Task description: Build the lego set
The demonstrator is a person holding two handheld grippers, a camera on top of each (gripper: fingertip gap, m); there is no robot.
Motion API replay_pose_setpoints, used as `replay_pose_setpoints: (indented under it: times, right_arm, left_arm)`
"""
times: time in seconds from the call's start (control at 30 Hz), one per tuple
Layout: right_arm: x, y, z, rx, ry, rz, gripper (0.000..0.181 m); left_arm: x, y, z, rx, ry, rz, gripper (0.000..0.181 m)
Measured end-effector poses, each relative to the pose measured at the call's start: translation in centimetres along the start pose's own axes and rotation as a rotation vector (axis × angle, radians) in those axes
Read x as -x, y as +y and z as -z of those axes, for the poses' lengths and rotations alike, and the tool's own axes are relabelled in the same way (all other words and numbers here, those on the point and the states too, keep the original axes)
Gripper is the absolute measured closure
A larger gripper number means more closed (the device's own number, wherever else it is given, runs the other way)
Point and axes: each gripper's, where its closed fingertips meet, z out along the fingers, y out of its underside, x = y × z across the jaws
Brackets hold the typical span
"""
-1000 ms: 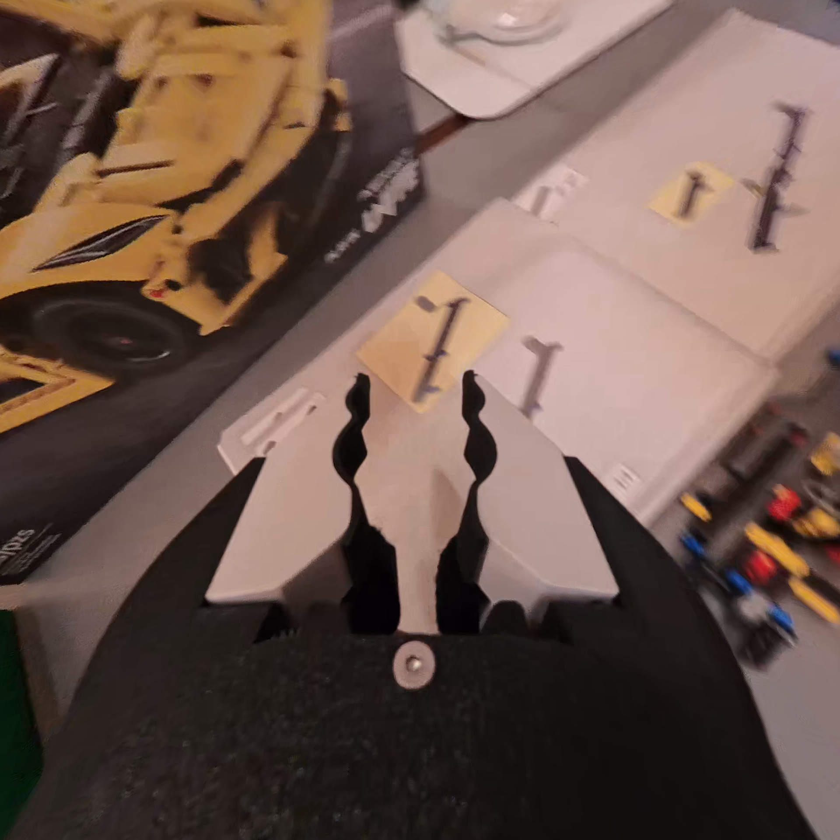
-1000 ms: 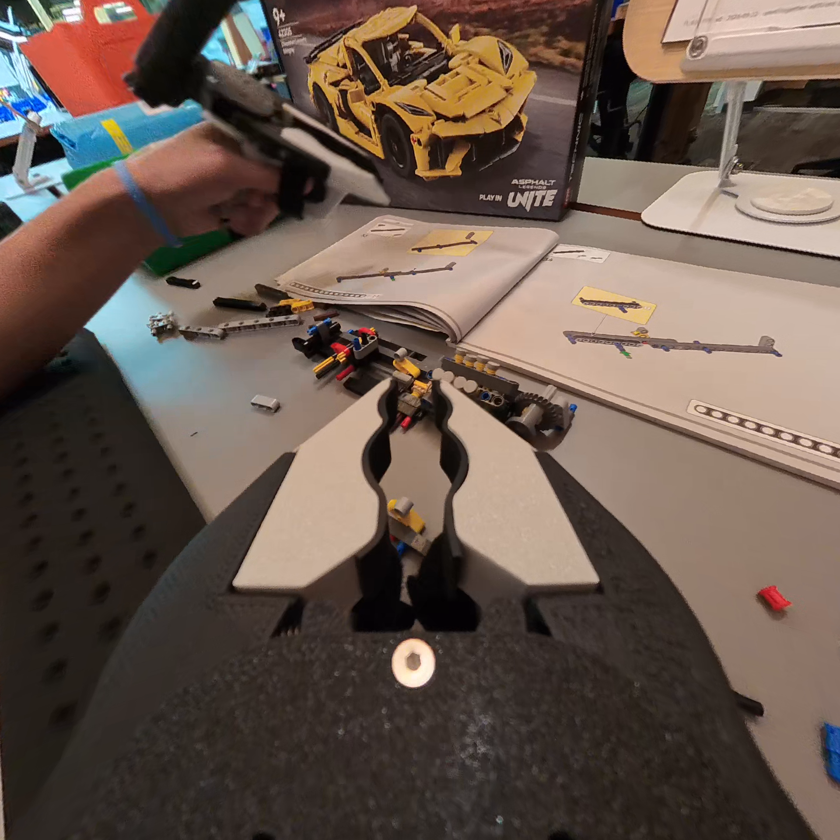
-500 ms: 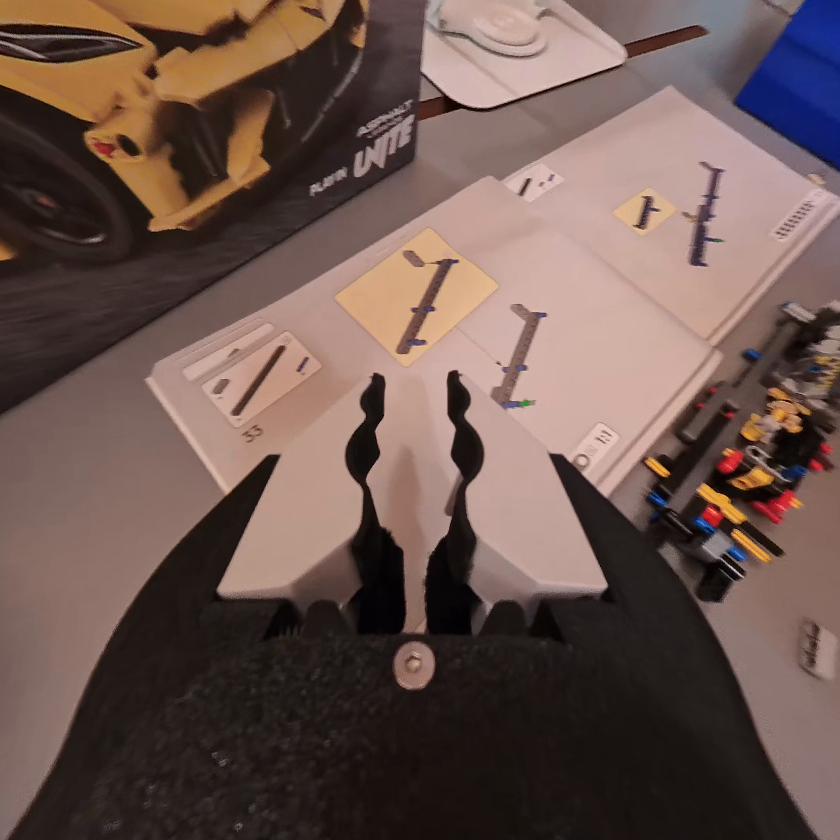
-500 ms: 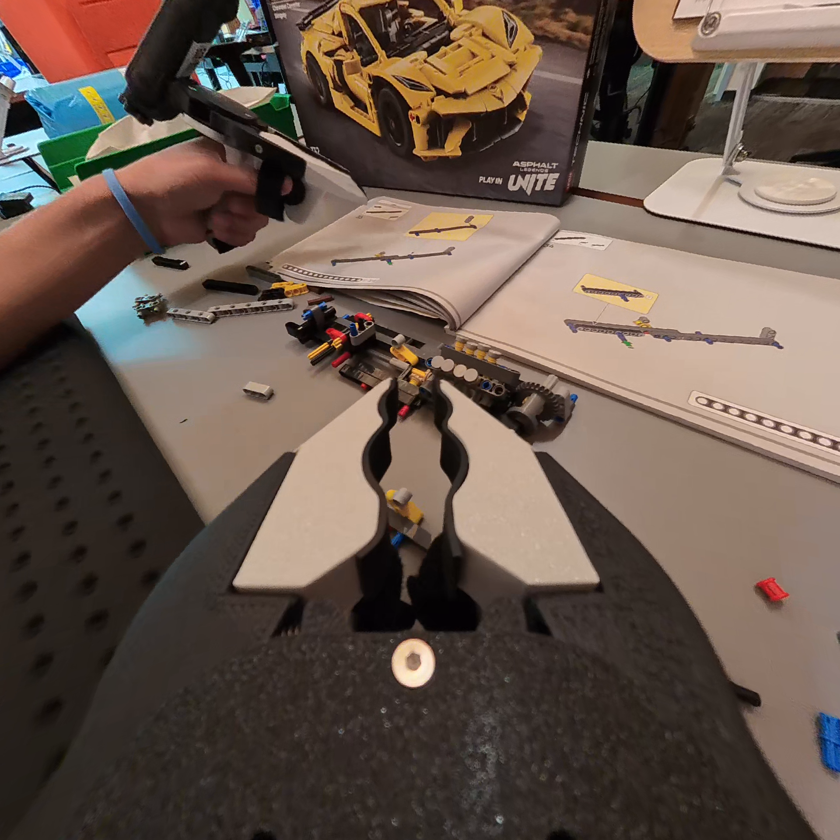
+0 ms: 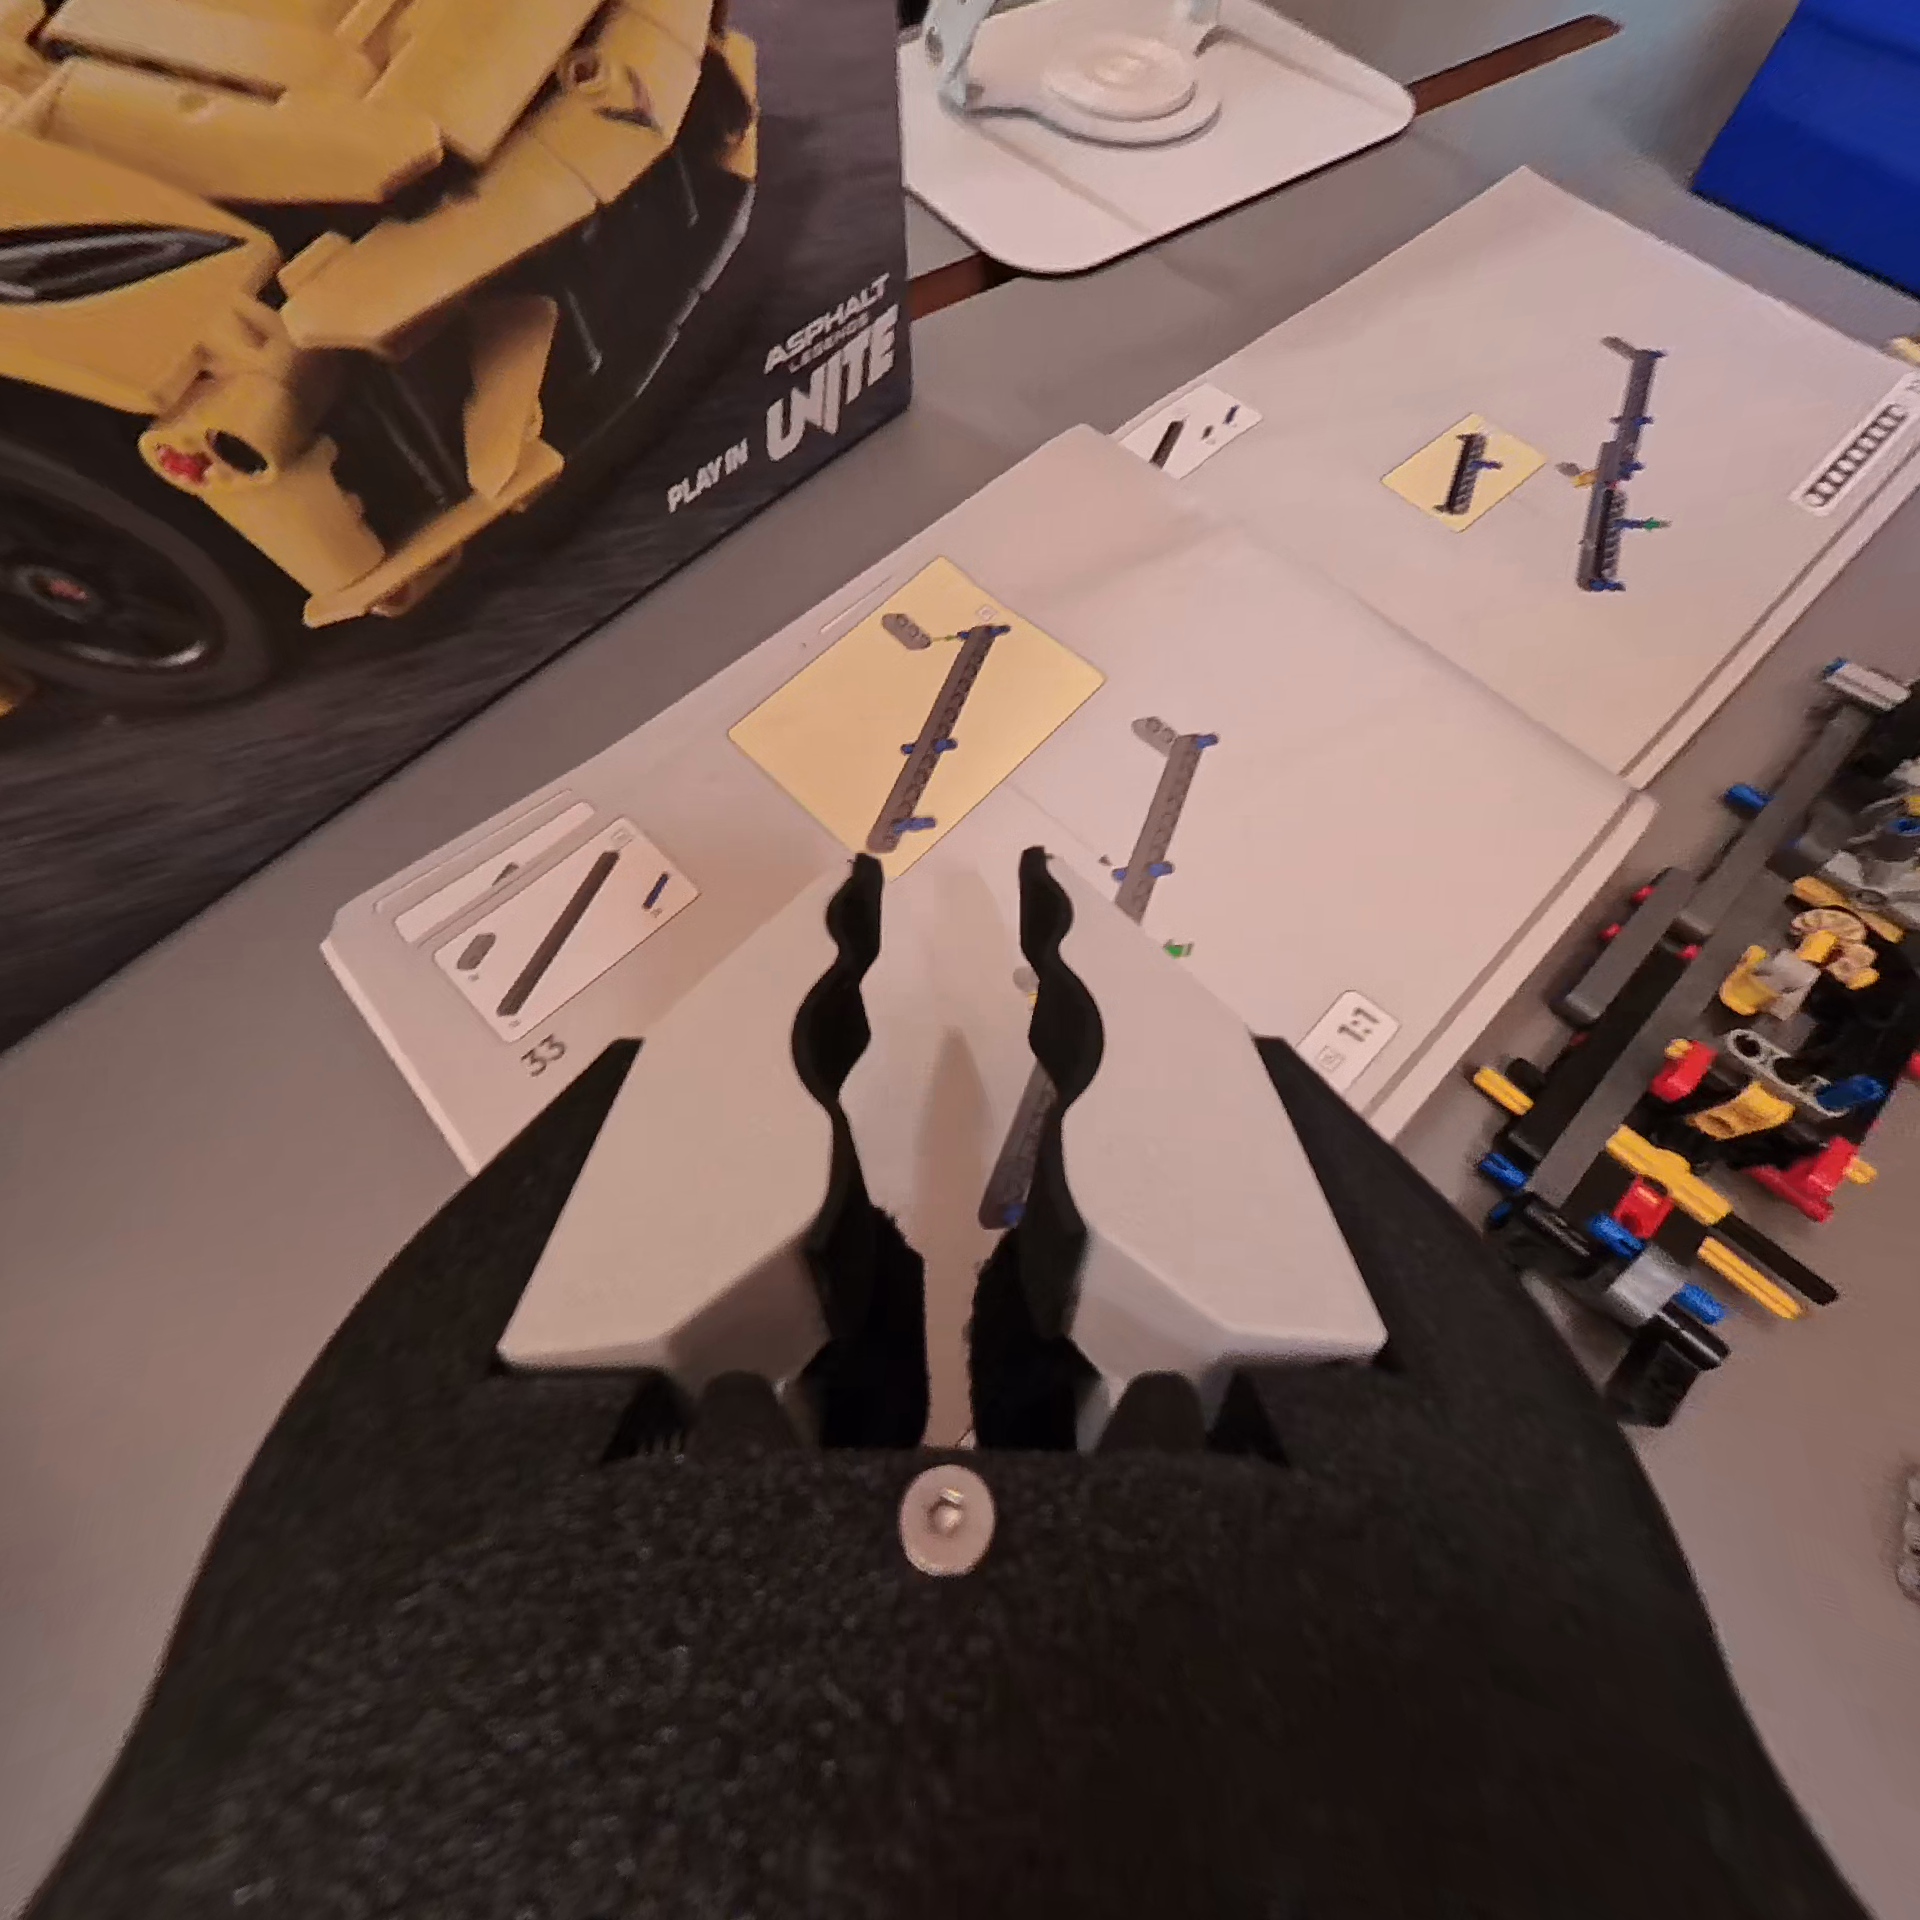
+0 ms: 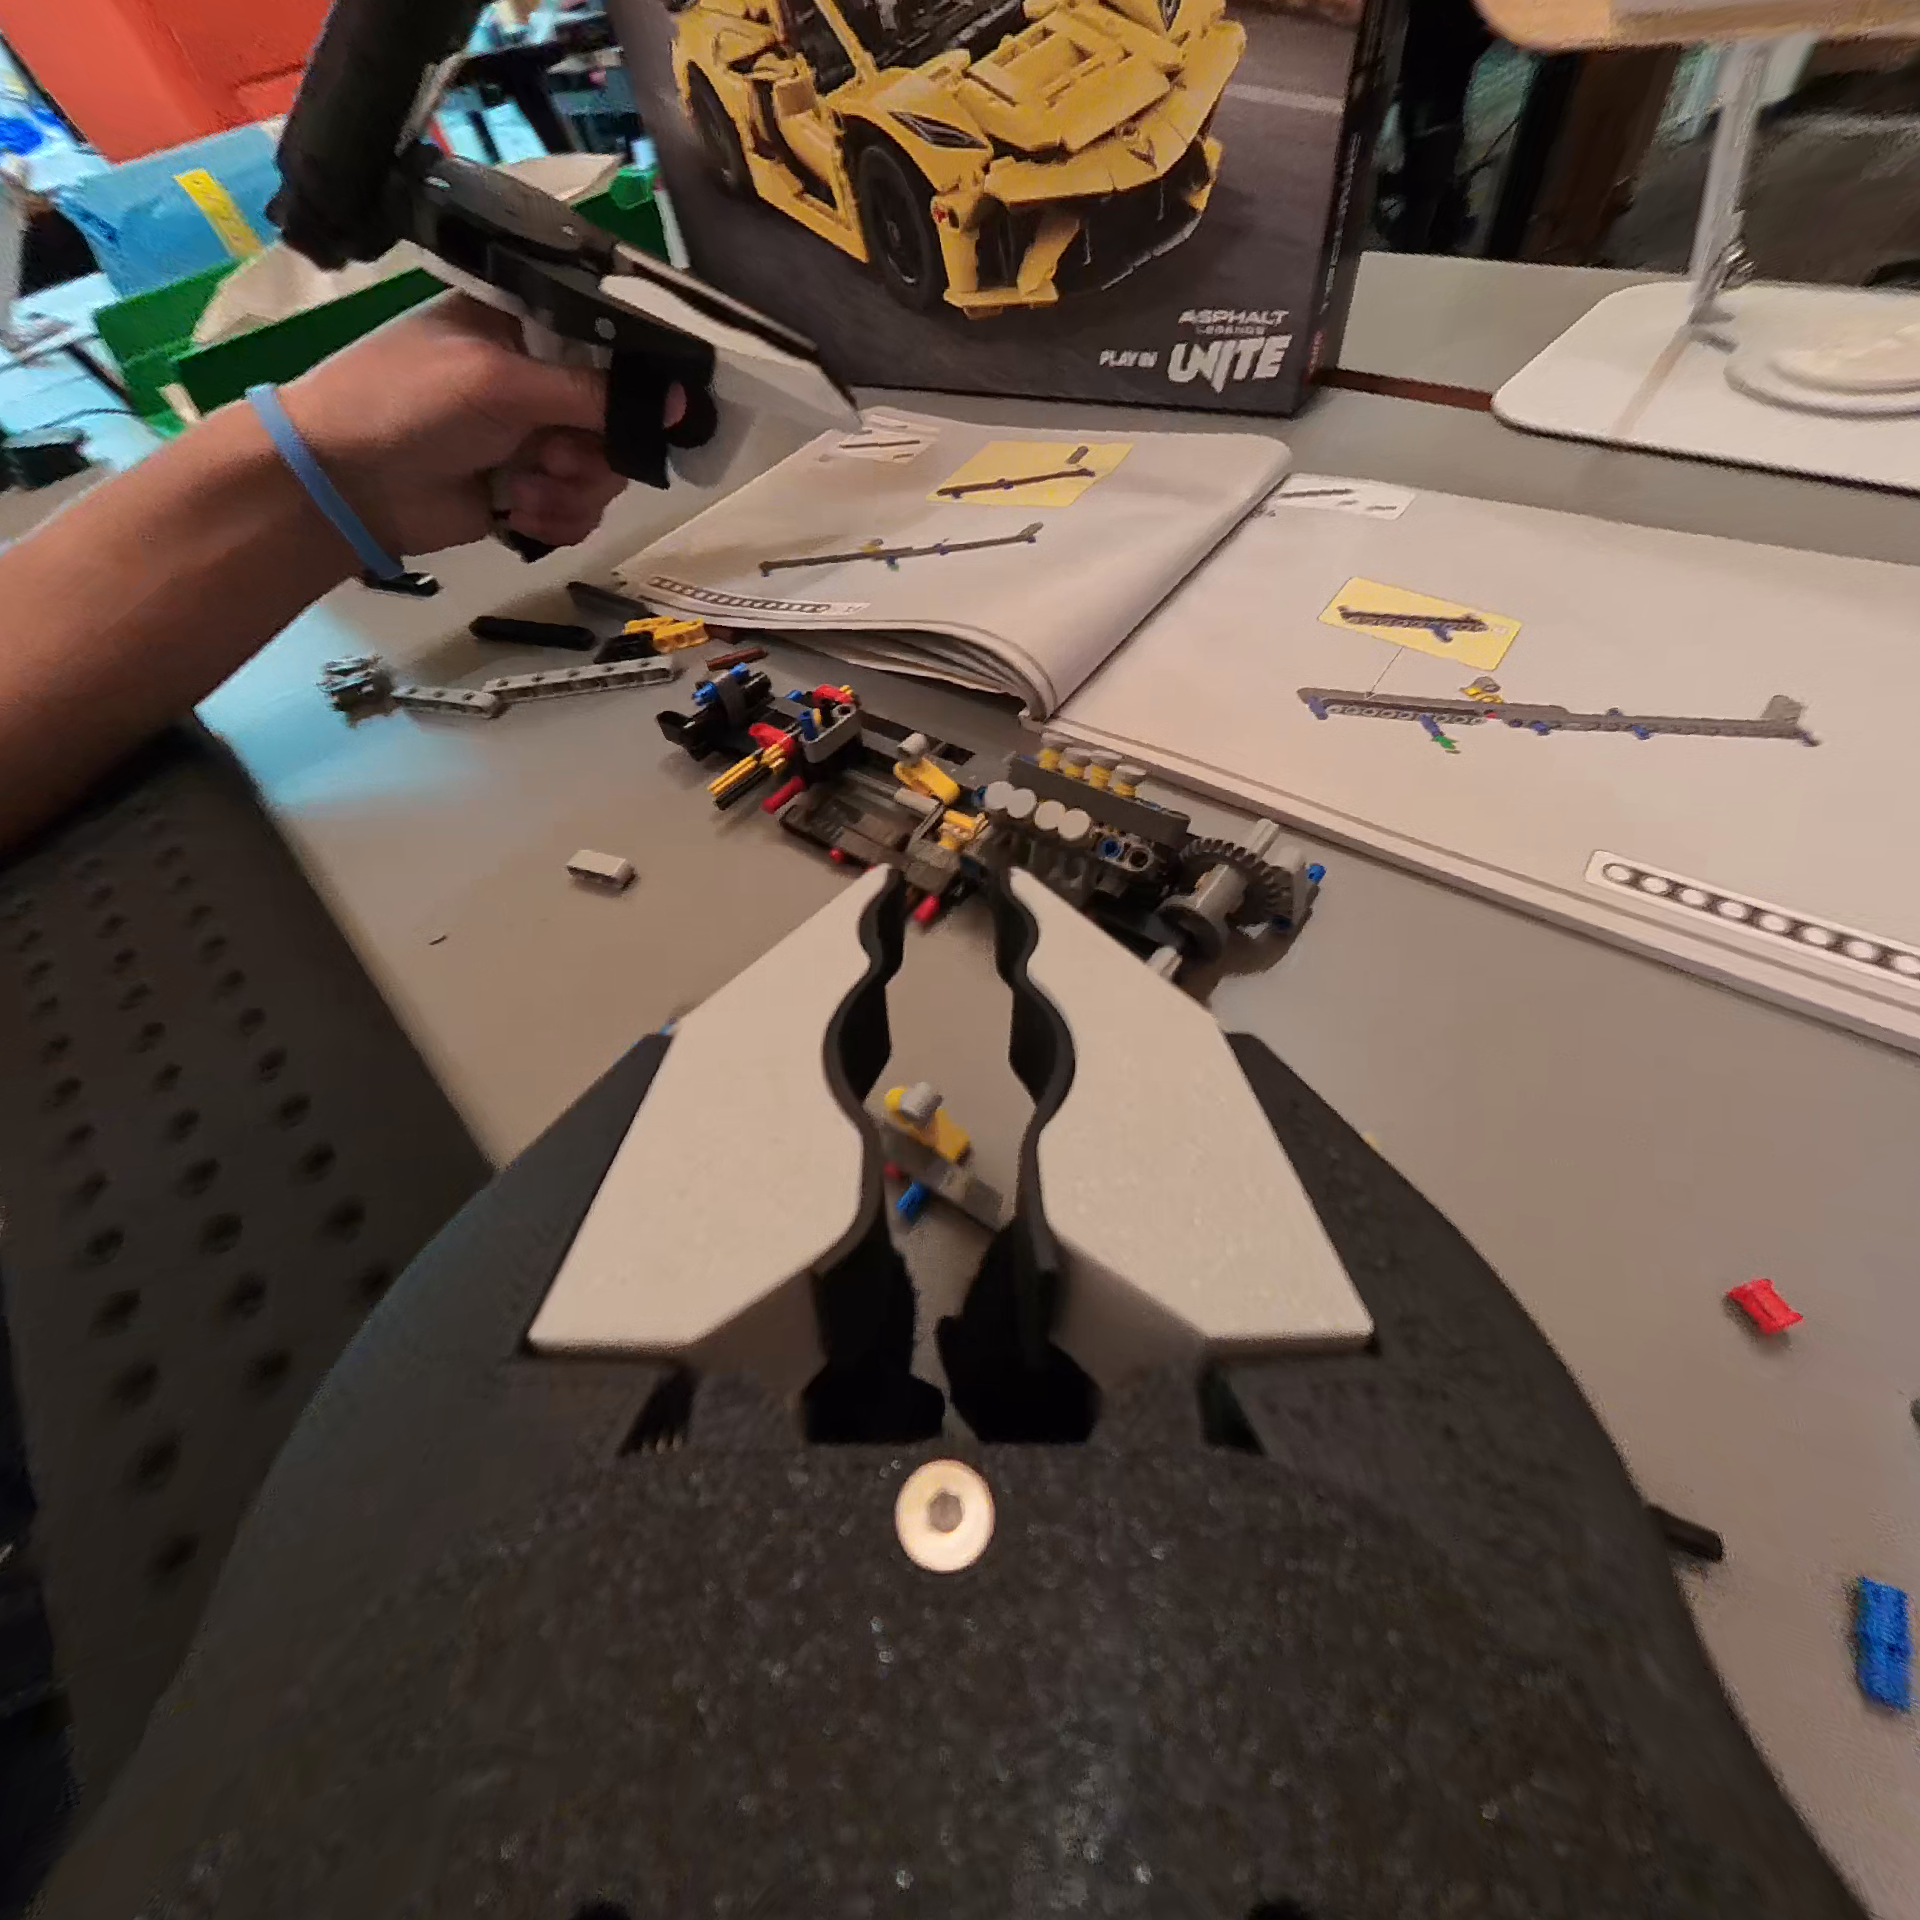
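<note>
A partly built chassis point(image 6: 1039, 831) of grey, black, yellow, red and blue parts lies on the grey table by the open instruction booklet point(image 6: 987, 540). It also shows at the right of the left wrist view point(image 5: 1662, 1143). My left gripper point(image 5: 948, 868) is open and empty, held above the booklet's left page point(image 5: 1299, 727). In the right wrist view the left gripper point(image 6: 842, 416) sits in a hand. My right gripper point(image 6: 951, 881) is open, its tips just short of the chassis. A small grey and yellow sub-assembly point(image 6: 925, 1143) lies on the table between its fingers, not gripped.
The set's box point(image 6: 987, 156) stands behind the booklet. Loose grey beams point(image 6: 582, 681), a black piece point(image 6: 530, 631), a small grey piece point(image 6: 601, 869), a red piece point(image 6: 1763, 1306) and a blue piece point(image 6: 1883, 1652) lie about. A white stand base point(image 6: 1714, 384) is far right, a green bin point(image 6: 260, 332) far left. The left gripper's tips are roughly 30 cm from the right gripper's. My right gripper's tips are some 15 cm from the small grey piece point(image 6: 601, 869).
My left gripper has swung from the box over to the booklet and come lower, its jaws a little narrower. My right gripper has edged forward towards the chassis.
</note>
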Motion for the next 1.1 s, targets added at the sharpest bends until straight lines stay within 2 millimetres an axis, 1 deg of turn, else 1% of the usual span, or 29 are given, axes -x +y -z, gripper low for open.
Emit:
replay_pose_setpoints:
  times: [0.03, 0.1, 0.17, 0.2, 0.23, 0.3, 0.37, 0.4, 0.5, 0.53, 0.6, 0.63, 0.73, 0.83, 0.97, 1.1]
  right_arm:
    - [0.1, 0.3, 0.4, 0.03, -0.03, -0.014, 0.165]
    - [0.2, 1.6, 1.3, 0.116, -0.082, -0.022, 0.163]
    - [0.8, 3.1, 2.0, 0.2, -0.137, 0.015, 0.161]
    - [0.7, 3.4, 2.4, 0.211, -0.14, 0.033, 0.163]
    - [1.2, 3.7, 2.8, 0.212, -0.178, 0.037, 0.165]
    - [3.5, 4.9, 3.6, 0.284, -0.326, 0.026, 0.163]
    - [4.1, 6.3, 3.5, 0.365, -0.342, 0.092, 0.163]
    - [4.5, 6.6, 3.3, 0.383, -0.352, 0.128, 0.163]
    - [5.8, 6.5, 2.9, 0.409, -0.418, 0.146, 0.162]
    - [6.1, 6.8, 2.8, 0.446, -0.442, 0.15, 0.162]
    - [5.7, 7.6, 2.7, 0.526, -0.442, 0.197, 0.162]
    - [5.6, 7.9, 2.6, 0.556, -0.449, 0.226, 0.162]
    - [5.5, 8.4, 2.3, 0.624, -0.489, 0.299, 0.163]
    - [5.4, 9.2, 2.3, 0.695, -0.528, 0.36, 0.162]
    - [5.4, 9.5, 2.5, 0.724, -0.553, 0.375, 0.161]
    - [5.2, 9.6, 2.5, 0.729, -0.53, 0.411, 0.163]
  left_arm:
    - [-0.3, -0.2, 0.1, -0.009, 0.006, -0.009, 0.156]
    - [-0.7, -0.5, 0.2, -0.021, 0.011, -0.028, 0.156]
    - [-0.9, -1.0, 0.5, -0.045, 0.007, -0.038, 0.156]
    - [-1.0, -1.2, 0.6, -0.054, 0.011, -0.036, 0.157]
    - [-1.0, -1.3, 0.7, -0.058, 0.013, -0.031, 0.157]
    - [-0.9, -1.8, 1.1, -0.083, 0.001, -0.025, 0.157]
    - [-0.2, -2.4, 1.8, -0.12, -0.025, -0.022, 0.158]
    - [0.3, -2.7, 2.2, -0.142, -0.042, -0.015, 0.158]
    - [2.1, -3.0, 3.2, -0.174, -0.083, 0.03, 0.158]
    - [3.0, -2.9, 3.4, -0.174, -0.106, 0.047, 0.159]
    - [4.4, -2.7, 3.8, -0.174, -0.146, 0.076, 0.159]
    - [4.8, -2.6, 3.9, -0.178, -0.15, 0.094, 0.159]
    - [5.5, -2.5, 4.2, -0.184, -0.15, 0.129, 0.158]
    - [6.3, -2.6, 4.6, -0.191, -0.187, 0.113, 0.158]
    - [7.2, -2.6, 5.2, -0.204, -0.206, 0.124, 0.158]
    - [7.6, -2.7, 5.5, -0.216, -0.203, 0.145, 0.158]
